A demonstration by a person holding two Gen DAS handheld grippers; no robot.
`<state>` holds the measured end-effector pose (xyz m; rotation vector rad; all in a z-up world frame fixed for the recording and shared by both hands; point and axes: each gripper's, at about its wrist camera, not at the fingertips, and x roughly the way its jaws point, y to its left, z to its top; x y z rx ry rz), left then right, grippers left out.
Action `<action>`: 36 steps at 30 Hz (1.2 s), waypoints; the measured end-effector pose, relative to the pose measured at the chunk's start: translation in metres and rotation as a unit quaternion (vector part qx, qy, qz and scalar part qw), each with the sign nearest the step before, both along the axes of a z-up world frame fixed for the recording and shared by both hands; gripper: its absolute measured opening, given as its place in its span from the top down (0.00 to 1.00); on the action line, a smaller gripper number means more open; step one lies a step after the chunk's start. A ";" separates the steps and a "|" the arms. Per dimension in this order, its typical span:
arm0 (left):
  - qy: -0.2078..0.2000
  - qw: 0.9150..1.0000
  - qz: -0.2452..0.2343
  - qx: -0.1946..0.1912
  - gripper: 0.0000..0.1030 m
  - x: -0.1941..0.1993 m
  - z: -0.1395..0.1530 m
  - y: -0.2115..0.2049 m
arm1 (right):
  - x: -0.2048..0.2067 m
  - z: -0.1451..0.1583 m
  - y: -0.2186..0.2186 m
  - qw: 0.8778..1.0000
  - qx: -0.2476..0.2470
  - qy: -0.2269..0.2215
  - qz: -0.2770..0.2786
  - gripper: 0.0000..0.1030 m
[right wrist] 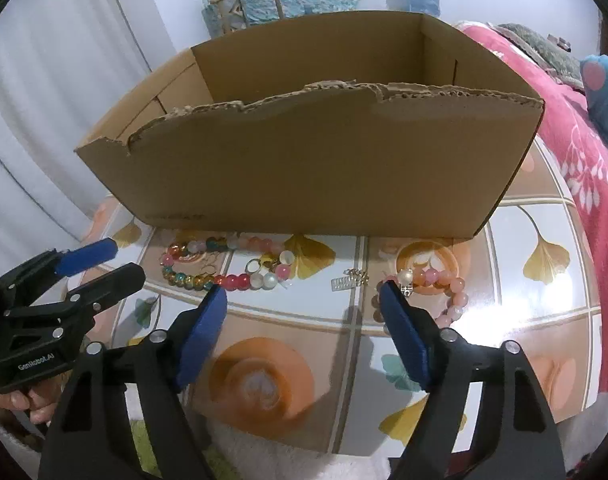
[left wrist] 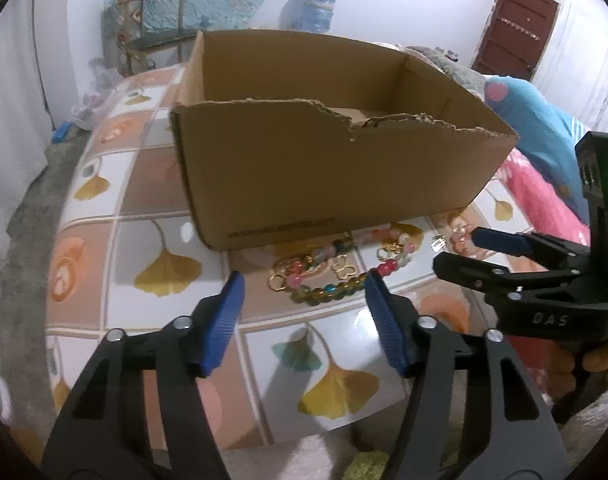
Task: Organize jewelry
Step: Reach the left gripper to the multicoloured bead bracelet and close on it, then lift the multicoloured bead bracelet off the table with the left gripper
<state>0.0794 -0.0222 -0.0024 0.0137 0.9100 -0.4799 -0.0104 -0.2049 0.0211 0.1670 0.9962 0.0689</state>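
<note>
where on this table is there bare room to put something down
Bare tabletop on the near side, between the beads and the table's front edge. The strip along the box front is crowded: beads, a small clasp, a pink bracelet.

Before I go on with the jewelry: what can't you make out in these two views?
- Floor of the brown cardboard box: hidden by its torn front wall in both views, so any contents are unknown.
- Pink bead bracelet: right wrist view, its near-left part is covered by the right tongs' blue pad.
- Small silver clasp piece: too small to identify.
- Print on the box front: blurred.
</note>
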 end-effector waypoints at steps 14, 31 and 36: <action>0.049 0.999 -0.010 -0.008 0.79 0.019 -0.014 -0.005 | 0.017 -0.015 -0.001 1.000 0.010 0.023 -0.007 0.60; 0.061 0.998 -0.006 0.014 0.79 0.026 -0.023 -0.007 | 0.061 -0.014 0.012 0.999 0.035 0.026 0.013 0.78; 0.060 0.998 -0.009 0.016 0.79 0.026 -0.025 -0.008 | 0.064 -0.011 0.013 0.999 0.042 0.021 0.011 0.78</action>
